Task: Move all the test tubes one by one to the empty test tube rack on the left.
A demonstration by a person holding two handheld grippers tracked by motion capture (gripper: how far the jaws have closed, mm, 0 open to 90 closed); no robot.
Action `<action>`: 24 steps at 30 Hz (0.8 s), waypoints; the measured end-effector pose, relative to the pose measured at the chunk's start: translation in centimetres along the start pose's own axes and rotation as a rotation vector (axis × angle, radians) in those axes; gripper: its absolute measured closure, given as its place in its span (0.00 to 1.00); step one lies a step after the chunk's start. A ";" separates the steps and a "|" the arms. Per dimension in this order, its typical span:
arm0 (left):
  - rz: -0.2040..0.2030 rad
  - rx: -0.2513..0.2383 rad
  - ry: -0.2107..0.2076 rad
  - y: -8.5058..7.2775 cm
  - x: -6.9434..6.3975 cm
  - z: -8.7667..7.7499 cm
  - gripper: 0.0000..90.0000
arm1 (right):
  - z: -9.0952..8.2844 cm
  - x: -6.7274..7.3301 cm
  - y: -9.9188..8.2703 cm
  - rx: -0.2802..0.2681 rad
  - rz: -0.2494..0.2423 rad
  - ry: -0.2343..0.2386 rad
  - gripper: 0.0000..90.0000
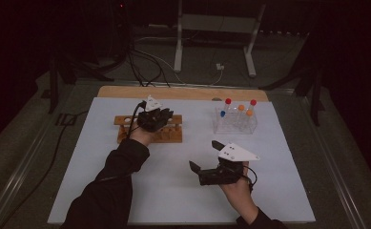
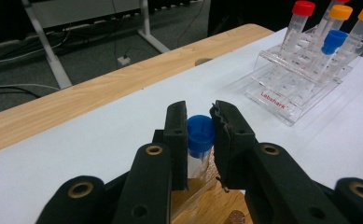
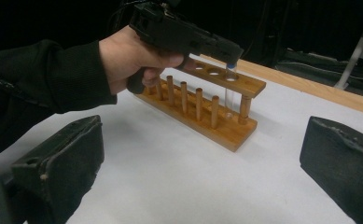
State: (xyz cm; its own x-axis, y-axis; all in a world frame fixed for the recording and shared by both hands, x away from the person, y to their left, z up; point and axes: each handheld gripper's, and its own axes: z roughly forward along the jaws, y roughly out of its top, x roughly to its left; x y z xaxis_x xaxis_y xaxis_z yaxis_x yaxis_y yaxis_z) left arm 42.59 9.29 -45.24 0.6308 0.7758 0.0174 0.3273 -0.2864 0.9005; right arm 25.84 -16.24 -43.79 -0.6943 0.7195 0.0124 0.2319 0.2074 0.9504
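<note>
The left gripper (image 2: 200,135) holds a blue-capped tube (image 2: 200,142), its jaws clamped on the cap and the clear neck just below. The tube stands upright in an end hole of the wooden rack (image 3: 202,100), the end nearer the clear plastic rack (image 1: 235,121); its lower part shows through the wood frame below the top bar. Whether its bottom already rests on the rack's base I cannot tell.

The step in hand looks like seating this tube in the wooden rack. To do it well, keep the tube plumb so it slides through the hole without binding on the rim, lower it until it rests, and only then ease the jaws apart and lift straight up, so the cap is not dragged sideways.

The right gripper (image 1: 206,160) hovers over the white mat (image 1: 173,191), well apart from the wooden rack on the person's side, its jaws spread wide with nothing between them.

There is open mat between the wooden rack and the plastic rack, and more toward the person. Behind the wooden rack the mat ends near a strip of bare wooden table (image 2: 90,95), so a withdrawal upward or toward the person is safest. The row of pegs (image 3: 188,100) along the wooden rack's near side leaves little room there.
</note>
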 end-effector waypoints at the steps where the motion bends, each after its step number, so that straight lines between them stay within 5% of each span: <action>1: 0.008 0.005 0.002 0.0 -0.1 0.0 0.86 | 0.0 0.0 0.0 -0.001 -0.001 0.000 0.00; 9: 0.003 0.007 -0.015 0.0 0.0 0.1 0.85 | -0.3 -0.3 0.2 -0.029 0.033 0.032 0.00; 14: -0.003 0.007 -0.021 -0.1 0.1 0.0 0.82 | -0.5 -0.6 0.5 -0.014 0.013 0.027 0.00; 24: 0.011 -0.023 -0.030 0.9 -0.7 -2.6 0.46 | -1.1 -2.3 1.4 -0.027 -0.012 -0.027 0.00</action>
State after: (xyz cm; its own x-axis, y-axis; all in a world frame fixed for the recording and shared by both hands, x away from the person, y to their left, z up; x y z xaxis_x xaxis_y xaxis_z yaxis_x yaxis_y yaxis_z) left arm 40.64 9.97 -43.33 0.6548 0.7557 0.0143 0.3045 -0.2812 0.9101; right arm 27.03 -18.34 -42.16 -0.6784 0.7346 -0.0068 0.2048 0.1980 0.9586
